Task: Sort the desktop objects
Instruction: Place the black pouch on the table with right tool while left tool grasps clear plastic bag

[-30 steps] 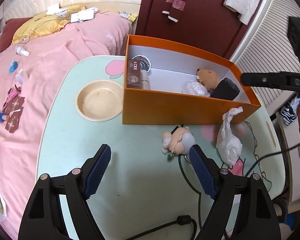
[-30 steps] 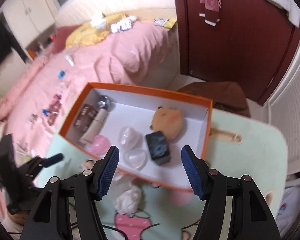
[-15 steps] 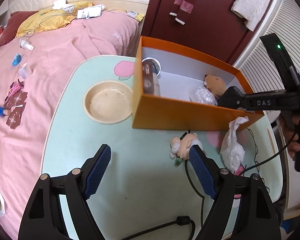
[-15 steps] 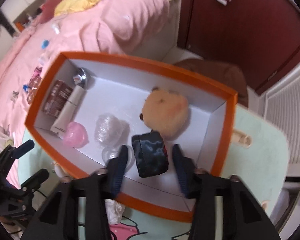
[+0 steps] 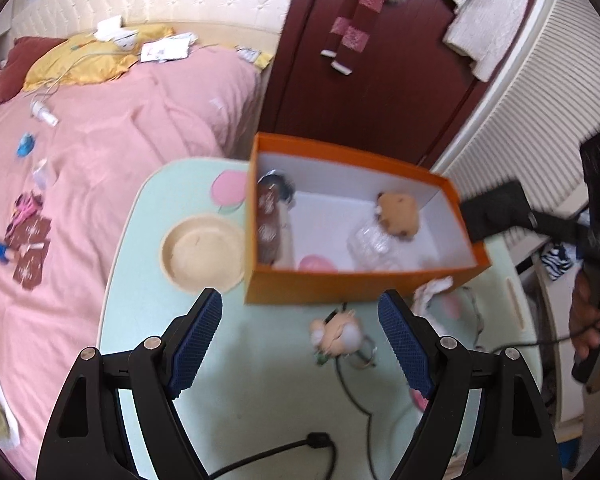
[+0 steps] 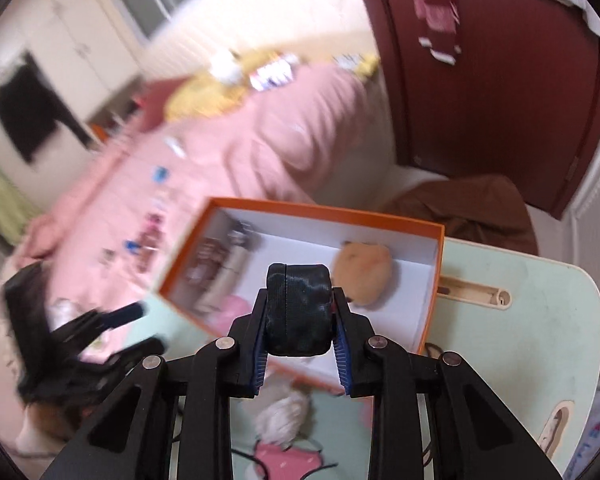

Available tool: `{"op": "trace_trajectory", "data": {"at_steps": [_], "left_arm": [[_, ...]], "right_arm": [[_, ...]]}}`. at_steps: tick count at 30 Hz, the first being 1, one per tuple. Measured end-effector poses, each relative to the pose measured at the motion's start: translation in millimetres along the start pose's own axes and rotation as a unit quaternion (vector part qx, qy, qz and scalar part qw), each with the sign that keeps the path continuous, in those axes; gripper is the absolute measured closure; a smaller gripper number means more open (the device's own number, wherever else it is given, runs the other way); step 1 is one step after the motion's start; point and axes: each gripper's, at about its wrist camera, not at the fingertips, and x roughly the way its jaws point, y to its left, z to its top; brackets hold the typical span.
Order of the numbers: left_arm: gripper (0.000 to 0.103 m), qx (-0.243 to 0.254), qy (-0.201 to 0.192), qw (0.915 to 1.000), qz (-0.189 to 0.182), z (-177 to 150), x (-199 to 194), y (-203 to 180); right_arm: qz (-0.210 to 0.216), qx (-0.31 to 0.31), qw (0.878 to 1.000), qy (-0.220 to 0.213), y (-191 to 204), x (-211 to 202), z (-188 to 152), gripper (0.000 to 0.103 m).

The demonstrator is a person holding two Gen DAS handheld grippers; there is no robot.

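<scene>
While the mint table (image 5: 140,264) carries the orange box (image 6: 434,280), the right gripper (image 6: 300,334) pinches a black case (image 6: 299,312) in the air above the box's near wall; the smooth case could slip and drop onto the crumpled tissue (image 6: 282,416). With jaws spread and empty, the left gripper (image 5: 300,344) hovers near the small doll (image 5: 338,332), whose cable might snag.

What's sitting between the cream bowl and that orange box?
Nothing: in the left wrist view the cream bowl sits close beside the orange box, with no object between them.
</scene>
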Motion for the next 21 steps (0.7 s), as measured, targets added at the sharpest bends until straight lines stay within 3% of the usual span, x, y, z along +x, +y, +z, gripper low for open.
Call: {"op": "trace_trajectory", "data": {"at_steps": [4, 8, 10, 15, 18, 21], "left_arm": [[0.022, -0.003, 0.026, 0.9992, -0.032, 26, 3, -10], [0.022, -0.022, 0.051, 0.9955, -0.077, 50, 18, -23], [0.022, -0.011, 0.059, 0.9956, -0.072, 61, 28, -33], [0.024, 0.018, 0.12, 0.9913, -0.051, 77, 75, -56], [0.037, 0.04, 0.159, 0.9858, -0.034, 76, 103, -69], [0.041, 0.052, 0.184, 0.9815, -0.018, 70, 120, -74]], "right_arm": [[0.013, 0.006, 1.0, 0.015, 2, -17, -31, 0.076], [0.024, 0.051, 0.997, 0.052, -11, -5, -71, 0.076], [0.026, 0.08, 0.994, 0.068, -20, 5, -86, 0.076], [0.048, 0.129, 0.988, 0.076, -35, 22, -104, 0.076], [0.059, 0.135, 0.986, 0.076, -38, 29, -106, 0.076], [0.061, 0.133, 0.987, 0.065, -39, 29, -105, 0.075]]}}
